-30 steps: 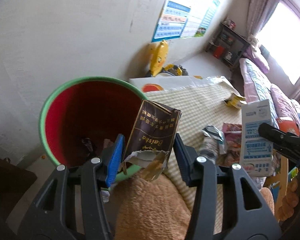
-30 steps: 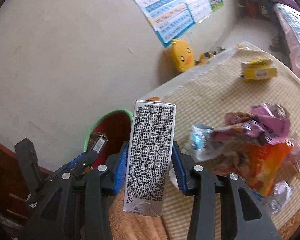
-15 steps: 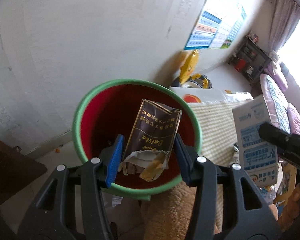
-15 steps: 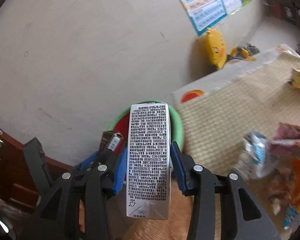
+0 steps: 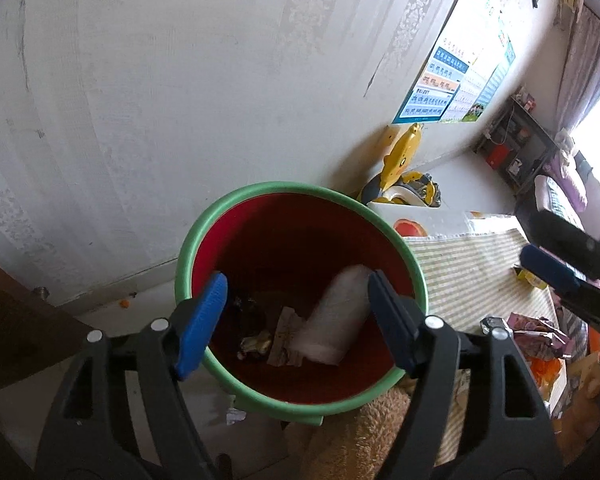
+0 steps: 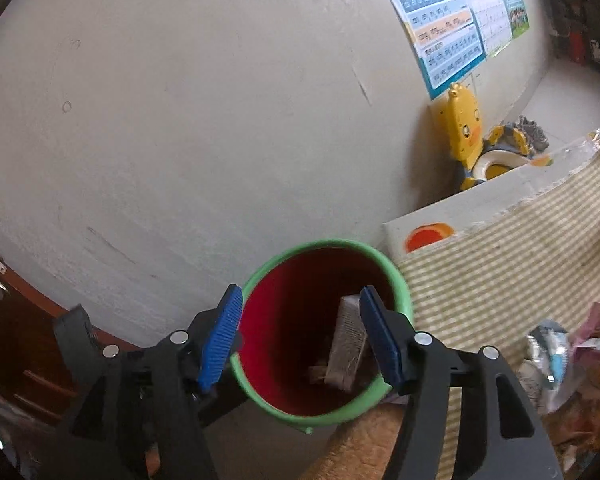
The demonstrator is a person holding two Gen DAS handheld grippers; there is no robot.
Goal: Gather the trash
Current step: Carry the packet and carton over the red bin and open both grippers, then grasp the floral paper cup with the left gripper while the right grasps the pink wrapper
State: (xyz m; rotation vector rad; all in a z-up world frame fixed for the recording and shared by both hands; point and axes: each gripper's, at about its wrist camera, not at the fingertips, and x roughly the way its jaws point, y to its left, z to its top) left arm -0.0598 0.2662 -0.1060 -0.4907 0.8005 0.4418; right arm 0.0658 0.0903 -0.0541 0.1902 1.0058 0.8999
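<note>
While both grippers' jaws are opening with nothing between them, the left gripper and right gripper hover above the green-rimmed red bin, where a milk carton leans among crumpled scraps.

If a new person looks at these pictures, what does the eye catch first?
First, the red bin with a green rim by the wall, with a pale carton and scraps inside. Above it hang the left gripper and right gripper, jaws opening, nothing between them. More wrappers lie on the striped mat at right.
</note>
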